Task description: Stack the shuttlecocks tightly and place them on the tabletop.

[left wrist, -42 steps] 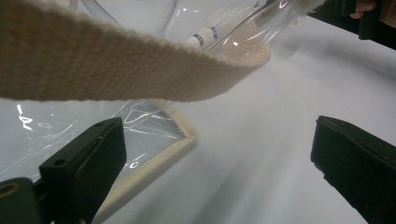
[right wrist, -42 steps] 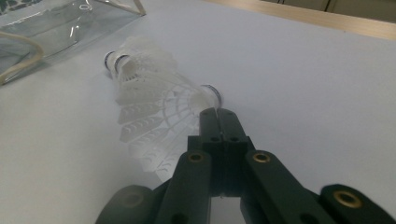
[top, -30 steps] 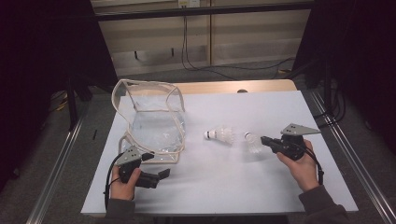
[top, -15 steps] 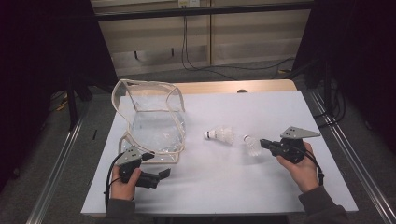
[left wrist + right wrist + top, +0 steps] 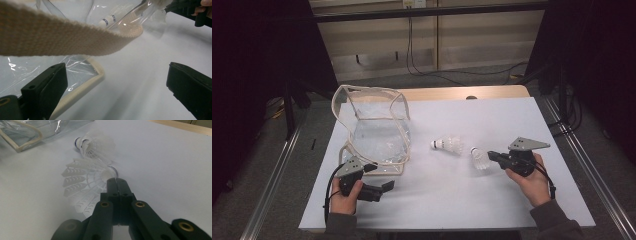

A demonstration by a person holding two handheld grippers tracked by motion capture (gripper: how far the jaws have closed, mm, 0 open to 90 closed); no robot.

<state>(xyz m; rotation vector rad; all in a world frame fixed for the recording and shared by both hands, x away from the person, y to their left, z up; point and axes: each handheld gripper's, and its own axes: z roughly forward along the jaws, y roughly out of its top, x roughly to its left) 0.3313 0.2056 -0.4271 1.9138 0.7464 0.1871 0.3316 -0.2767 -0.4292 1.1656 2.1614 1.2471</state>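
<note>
The nearer shuttlecock [image 5: 479, 159] lies on the white tabletop [image 5: 512, 125], right of centre, with its feather skirt fanned toward my left side. My right tongs [image 5: 490, 155] are clenched at its cork end; in the right gripper view the jaws meet with no gap, and the feathers [image 5: 82, 183] spread out just ahead and to the left of the tips. Whether a feather or the cork rim is pinched between the jaws cannot be told.

A second shuttlecock [image 5: 449, 145] lies just beyond the first, near it but apart, its blue-banded cork [image 5: 78, 143] pointing toward the bag. The transparent plastic bag [image 5: 379, 132] with cream fabric edging stands at the left part of the tabletop, its mouth held open by the stiff trim.

My left tongs [image 5: 388, 185] hover low over the tabletop just in front of the bag's near corner, released, with the jaws spread wide. In the left gripper view the bag's woven cream strap [image 5: 62, 40] crosses above the jaws, and the bag's trimmed bottom edge [image 5: 92, 80] lies beside the left jaw. My right hand [image 5: 528, 181] rests near the tabletop's right front edge.
</note>
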